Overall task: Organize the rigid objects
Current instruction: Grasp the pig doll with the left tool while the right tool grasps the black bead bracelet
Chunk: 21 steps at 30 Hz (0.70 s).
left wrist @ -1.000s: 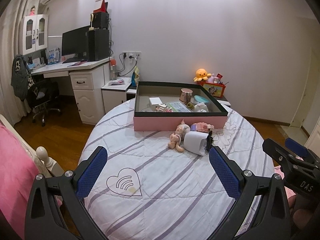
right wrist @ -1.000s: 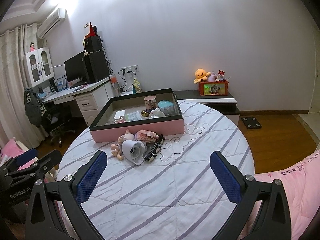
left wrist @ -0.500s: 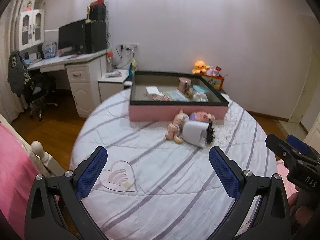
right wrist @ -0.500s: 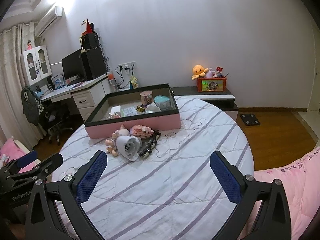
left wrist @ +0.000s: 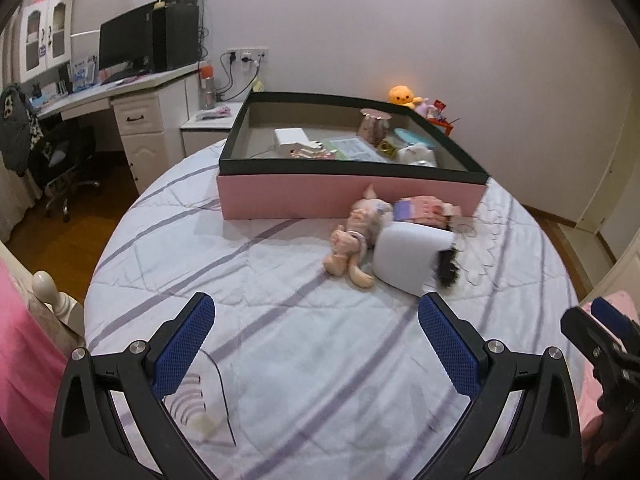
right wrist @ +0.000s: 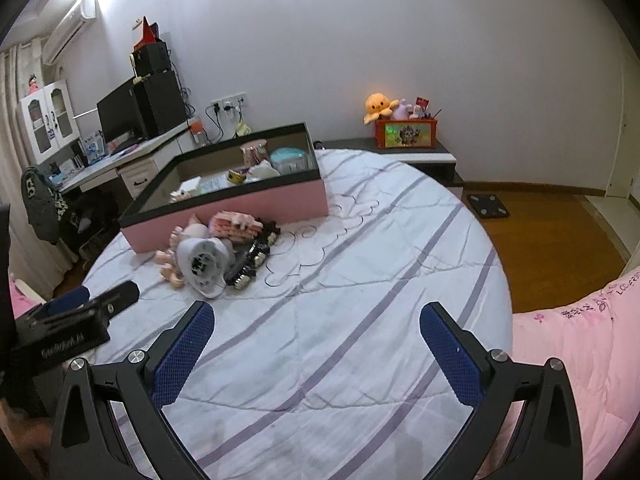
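A pink box with a black rim stands on the round bed and holds several small items. In front of it lies a pile: a white rounded device, a small pink doll, a pink-and-purple pack and a black strip-like thing. My left gripper is open and empty, low over the bed just short of the white device. My right gripper is open too, over bare bedspread to the right of the pile.
The striped white bedspread covers the round bed. A desk with monitor and an office chair stand at left. A low shelf with a plush octopus is behind. Pink bedding lies at right.
Both grippers have moved forward and down toward the pile; the box and objects loom larger. Nothing was grasped, and both stay open.
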Tool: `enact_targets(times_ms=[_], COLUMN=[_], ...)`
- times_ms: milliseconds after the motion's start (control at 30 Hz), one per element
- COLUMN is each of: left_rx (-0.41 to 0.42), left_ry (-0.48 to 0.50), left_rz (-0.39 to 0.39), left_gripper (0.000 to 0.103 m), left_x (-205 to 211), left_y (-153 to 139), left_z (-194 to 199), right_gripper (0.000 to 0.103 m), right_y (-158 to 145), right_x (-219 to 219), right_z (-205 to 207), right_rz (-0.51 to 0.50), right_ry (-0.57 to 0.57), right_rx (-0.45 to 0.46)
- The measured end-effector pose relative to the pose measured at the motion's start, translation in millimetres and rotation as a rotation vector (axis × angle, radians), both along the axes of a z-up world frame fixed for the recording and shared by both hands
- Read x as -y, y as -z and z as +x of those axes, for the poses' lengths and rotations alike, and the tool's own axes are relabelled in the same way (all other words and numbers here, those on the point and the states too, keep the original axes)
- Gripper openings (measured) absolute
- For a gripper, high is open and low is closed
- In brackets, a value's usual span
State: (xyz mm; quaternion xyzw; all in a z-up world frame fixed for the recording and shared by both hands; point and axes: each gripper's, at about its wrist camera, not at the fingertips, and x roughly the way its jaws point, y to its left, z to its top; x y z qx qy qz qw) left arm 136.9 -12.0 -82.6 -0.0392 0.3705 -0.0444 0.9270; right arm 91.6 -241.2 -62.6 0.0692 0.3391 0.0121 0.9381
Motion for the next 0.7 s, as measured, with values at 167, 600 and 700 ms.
enact_targets(times_ms=[167,600,700], left_rx=[-0.016,-0.104,-0.115], left_ry=[-0.013,0.03,0.047], left_rz=[0.021,0.124,0.141], left_gripper=[0.103,0.103,0.103], left_x=[-5.4,11.4,17.3], left_y=[9.8,27.7,29.4], left_z=[17.7,78.9,88.5], right_gripper=[0.103,0.103,0.103], right_y=[6.6,30.9,37.3], right_x=[-11.8,-28.8,-29.8], right_z=[20.0,99.7,111.3], right_rz=[-0.01,-0.031,-0.038], right_ry=[-0.045,-0.092,-0.094], right_rx=[-0.02,-0.146,-0.176])
